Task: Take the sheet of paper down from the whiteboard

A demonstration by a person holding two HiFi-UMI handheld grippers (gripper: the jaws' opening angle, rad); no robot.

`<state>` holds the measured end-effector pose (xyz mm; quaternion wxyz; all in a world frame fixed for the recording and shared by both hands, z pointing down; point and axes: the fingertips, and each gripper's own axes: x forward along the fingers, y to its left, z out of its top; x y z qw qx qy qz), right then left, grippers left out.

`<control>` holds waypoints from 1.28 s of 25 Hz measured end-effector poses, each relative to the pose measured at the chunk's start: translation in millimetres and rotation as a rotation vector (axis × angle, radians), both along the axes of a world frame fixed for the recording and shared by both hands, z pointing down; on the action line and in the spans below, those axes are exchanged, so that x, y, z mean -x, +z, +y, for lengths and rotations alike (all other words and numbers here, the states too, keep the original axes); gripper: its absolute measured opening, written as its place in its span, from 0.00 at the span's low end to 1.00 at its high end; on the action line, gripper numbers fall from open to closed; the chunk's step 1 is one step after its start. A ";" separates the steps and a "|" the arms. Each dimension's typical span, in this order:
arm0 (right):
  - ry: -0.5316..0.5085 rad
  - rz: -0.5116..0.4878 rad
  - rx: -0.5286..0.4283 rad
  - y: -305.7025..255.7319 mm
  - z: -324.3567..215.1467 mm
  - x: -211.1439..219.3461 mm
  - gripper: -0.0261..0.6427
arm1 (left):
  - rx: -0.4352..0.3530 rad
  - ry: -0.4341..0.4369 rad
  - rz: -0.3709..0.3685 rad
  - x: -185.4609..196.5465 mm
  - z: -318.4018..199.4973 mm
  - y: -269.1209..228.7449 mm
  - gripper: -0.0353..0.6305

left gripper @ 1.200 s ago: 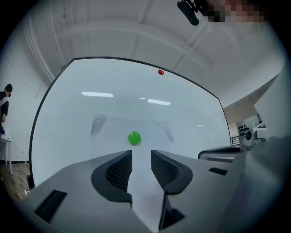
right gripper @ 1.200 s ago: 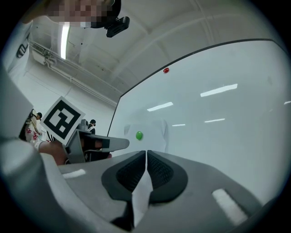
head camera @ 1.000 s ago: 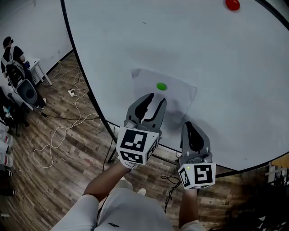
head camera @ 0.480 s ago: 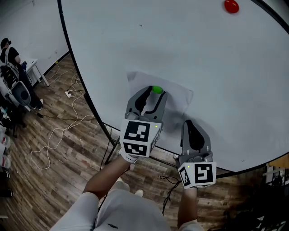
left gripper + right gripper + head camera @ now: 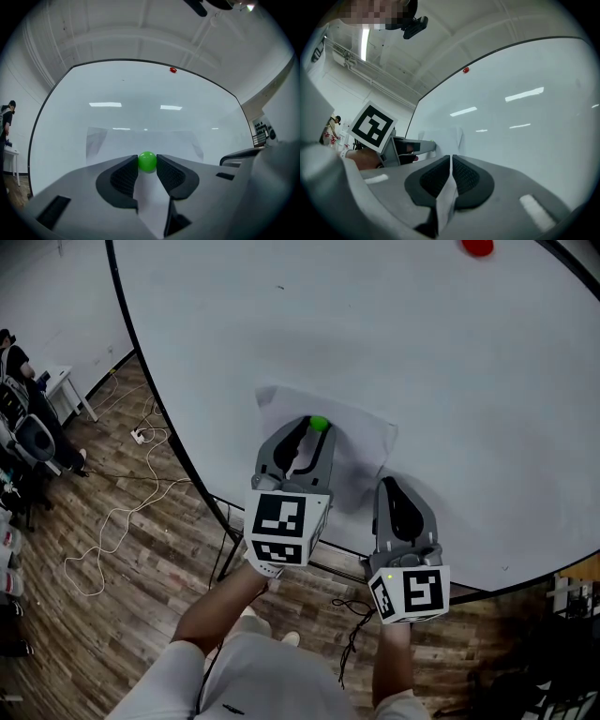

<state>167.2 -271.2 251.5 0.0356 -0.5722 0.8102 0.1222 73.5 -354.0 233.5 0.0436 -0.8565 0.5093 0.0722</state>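
White sheet of paper (image 5: 361, 451); green magnet (image 5: 319, 424); red magnet (image 5: 477, 247); white whiteboard (image 5: 281, 334), black rim; brown wood-grain floor (image 5: 122, 568).

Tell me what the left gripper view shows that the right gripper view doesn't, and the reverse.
Only the left gripper view: a clear look at the green magnet between the left gripper's fingers, which have just been closing onto it, and the sheet of paper seen nearly whole.
Only the right gripper view: the right gripper's fingers shut on the paper's edge, and the left gripper's marker cube.
Both: the whiteboard, the red magnet near its top, and part of the paper.
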 end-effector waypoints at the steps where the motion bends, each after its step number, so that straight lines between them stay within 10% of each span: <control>1: 0.005 0.003 0.001 -1.0 -1.2 -1.1 0.06 | 0.000 -0.002 -0.001 -0.2 0.4 -0.2 0.24; 22: -0.011 0.098 0.043 -7.3 -39.4 7.9 0.16 | -0.006 0.065 0.035 0.9 1.9 -3.0 0.24; 32: 0.017 0.062 0.057 -8.1 -38.6 -1.0 0.05 | 0.003 0.074 0.026 -1.0 4.5 -4.8 0.24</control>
